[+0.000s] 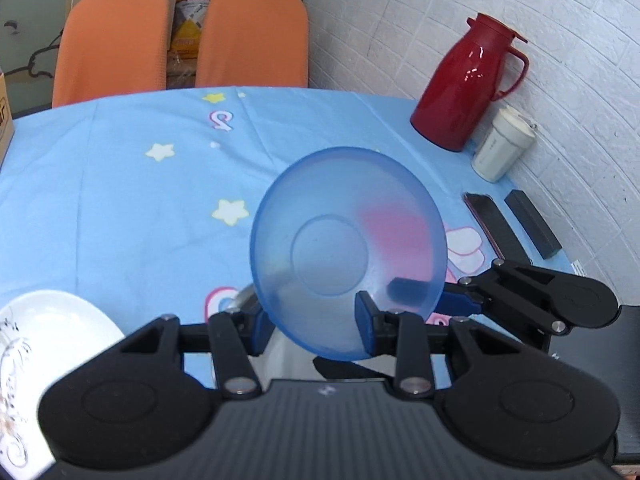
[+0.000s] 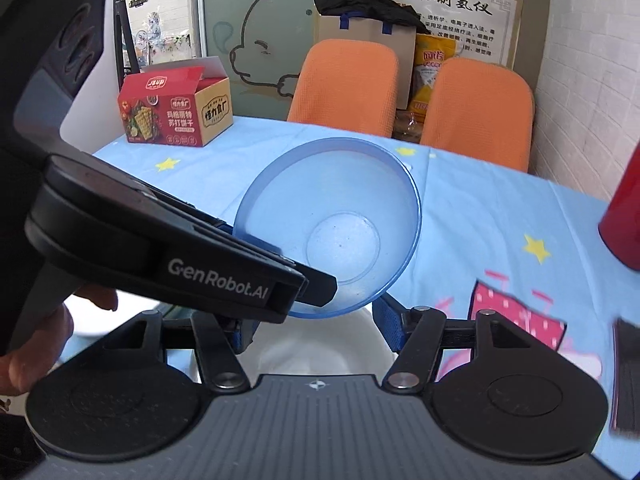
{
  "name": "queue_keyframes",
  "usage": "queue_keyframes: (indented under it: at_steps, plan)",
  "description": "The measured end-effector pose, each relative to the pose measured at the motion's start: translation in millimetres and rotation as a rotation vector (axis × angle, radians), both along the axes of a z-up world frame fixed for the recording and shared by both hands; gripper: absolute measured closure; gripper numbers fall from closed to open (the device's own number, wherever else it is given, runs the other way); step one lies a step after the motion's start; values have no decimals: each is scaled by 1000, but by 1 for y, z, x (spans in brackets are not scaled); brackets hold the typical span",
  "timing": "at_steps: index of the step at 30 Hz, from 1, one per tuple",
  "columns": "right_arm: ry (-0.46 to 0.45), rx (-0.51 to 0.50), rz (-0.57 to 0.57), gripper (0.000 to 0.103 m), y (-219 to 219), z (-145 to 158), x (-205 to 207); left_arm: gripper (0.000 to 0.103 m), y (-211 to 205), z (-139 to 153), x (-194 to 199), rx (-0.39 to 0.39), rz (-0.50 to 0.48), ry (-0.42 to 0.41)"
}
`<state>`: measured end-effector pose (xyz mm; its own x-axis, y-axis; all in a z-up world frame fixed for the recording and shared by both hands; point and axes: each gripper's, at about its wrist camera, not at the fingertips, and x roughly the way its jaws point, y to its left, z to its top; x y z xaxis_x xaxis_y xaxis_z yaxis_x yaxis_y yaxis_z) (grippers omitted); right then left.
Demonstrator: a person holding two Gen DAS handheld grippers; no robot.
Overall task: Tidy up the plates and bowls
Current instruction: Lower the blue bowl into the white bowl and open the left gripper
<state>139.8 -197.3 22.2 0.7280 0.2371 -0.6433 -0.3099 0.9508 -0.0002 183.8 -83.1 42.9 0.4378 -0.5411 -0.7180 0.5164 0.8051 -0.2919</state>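
Left gripper (image 1: 316,320) pinching translucent blue bowl (image 1: 348,248) tilted, right gripper (image 2: 316,330) spread

Small meeting or break room in an office-type premises, fitted out for dining.

One table (image 1: 120,184) under a blue cartoon-print cloth stands against a white brick-pattern wall (image 1: 500,20), with two orange chairs (image 2: 344,84) at its far side. On the table: a red flask (image 1: 464,84), a white mug (image 1: 502,148), a biscuit carton (image 2: 176,110) and a white plate (image 1: 48,344). Behind the chairs: a frosted glass panel with a cartoon outline (image 2: 268,36), a printed Chinese notice (image 2: 448,4), a paper bag (image 2: 368,36) and a yellow packet (image 2: 432,72).
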Motion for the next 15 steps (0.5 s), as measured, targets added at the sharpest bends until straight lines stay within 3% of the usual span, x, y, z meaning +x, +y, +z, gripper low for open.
queue_keyframes:
  at_steps: [8,15]
  plan:
    - [30,43,2,0,-9,-23,-34,70,-4,-20,-28,37,-23,37]
    - [40,66,4,0,-14,-39,-55,70,-2,-30,-29,40,-14,74]
